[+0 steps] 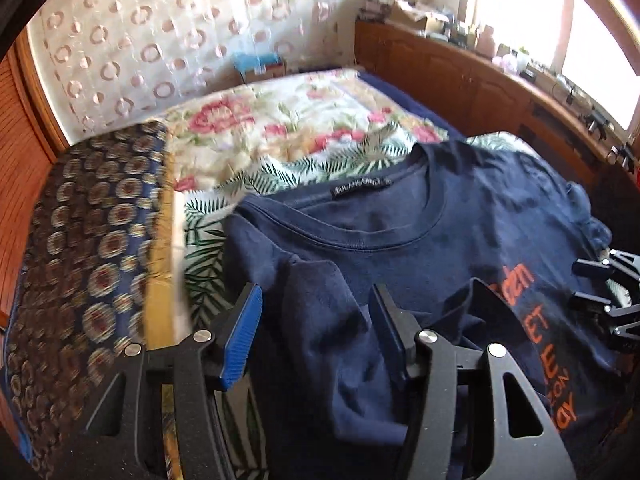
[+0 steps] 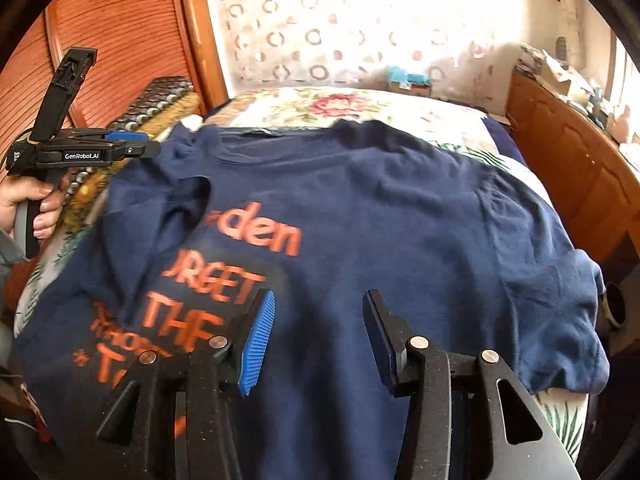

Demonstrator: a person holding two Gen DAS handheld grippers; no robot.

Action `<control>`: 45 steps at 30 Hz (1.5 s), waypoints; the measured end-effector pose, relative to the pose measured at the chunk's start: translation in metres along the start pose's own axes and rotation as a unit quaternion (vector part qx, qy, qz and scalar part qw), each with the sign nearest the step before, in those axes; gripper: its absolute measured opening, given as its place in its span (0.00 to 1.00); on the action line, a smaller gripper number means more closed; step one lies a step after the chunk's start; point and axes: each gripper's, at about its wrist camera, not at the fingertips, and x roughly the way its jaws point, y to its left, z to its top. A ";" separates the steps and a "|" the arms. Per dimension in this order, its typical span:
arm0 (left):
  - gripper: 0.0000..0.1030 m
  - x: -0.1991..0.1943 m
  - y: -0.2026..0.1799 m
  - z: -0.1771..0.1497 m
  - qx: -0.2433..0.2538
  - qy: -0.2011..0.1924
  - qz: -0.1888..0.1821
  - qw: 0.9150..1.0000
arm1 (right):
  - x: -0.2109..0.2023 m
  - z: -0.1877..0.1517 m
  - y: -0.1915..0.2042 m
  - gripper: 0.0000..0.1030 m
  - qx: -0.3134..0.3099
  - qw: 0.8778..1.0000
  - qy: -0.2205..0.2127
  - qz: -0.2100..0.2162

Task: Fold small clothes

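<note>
T-shirt: a navy cotton T-shirt point(image 2: 360, 208) lies face up on the bed, ribbed round collar toward 12 o'clock, orange block lettering down its chest (partly readable, "den", "THE").
Fabric: soft knit, wrinkled; the sleeve at 9 o'clock in the right wrist view is folded in over the chest, covering the start of the lettering.
Bed: a floral bedspread point(image 1: 280, 120) with pink blooms and green fronds, quilted in look; a dark patterned cushion point(image 1: 88, 240) with round medallions sits at 9 o'clock in the left wrist view.
Left tool point(image 1: 314, 334): fingers spread wide, nothing between them, ribbed blue pad on one finger point(image 1: 240, 344); it hovers over the folded-in sleeve.
Right tool point(image 2: 318, 338): wide apart too, holding nothing, black angular linkages with silver rivets, poised above the lower chest of the shirt.
Hand: a left hand point(image 2: 36, 208) wraps the left tool's grip at 9 o'clock, tool body level.
Surroundings: wooden cabinet point(image 1: 460, 80) at 2 o'clock, sunlit.
</note>
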 end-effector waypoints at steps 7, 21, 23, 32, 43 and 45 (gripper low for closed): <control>0.03 0.013 0.002 0.013 0.006 0.021 0.005 1.000 | 0.012 -0.004 -0.003 0.47 -0.015 1.000 0.005 -0.012; 0.45 -0.045 0.040 0.029 -0.024 -0.056 0.047 0.997 | 0.013 -0.005 -0.004 0.47 -0.015 1.000 0.004 -0.015; 0.54 -0.056 0.039 0.020 -0.033 -0.066 0.038 0.997 | 0.013 -0.004 -0.005 0.47 -0.015 1.000 0.004 -0.015; 0.63 -0.091 0.025 -0.025 -0.056 -0.109 0.029 0.992 | 0.014 -0.004 -0.006 0.47 -0.020 1.000 0.005 -0.020; 0.38 -0.065 -0.023 -0.050 -0.042 -0.061 -0.020 0.997 | 0.014 -0.003 -0.005 0.47 -0.025 0.999 0.006 -0.025; 0.35 -0.052 -0.030 -0.054 -0.037 -0.037 -0.024 0.998 | 0.014 -0.003 -0.006 0.47 -0.024 0.999 0.006 -0.024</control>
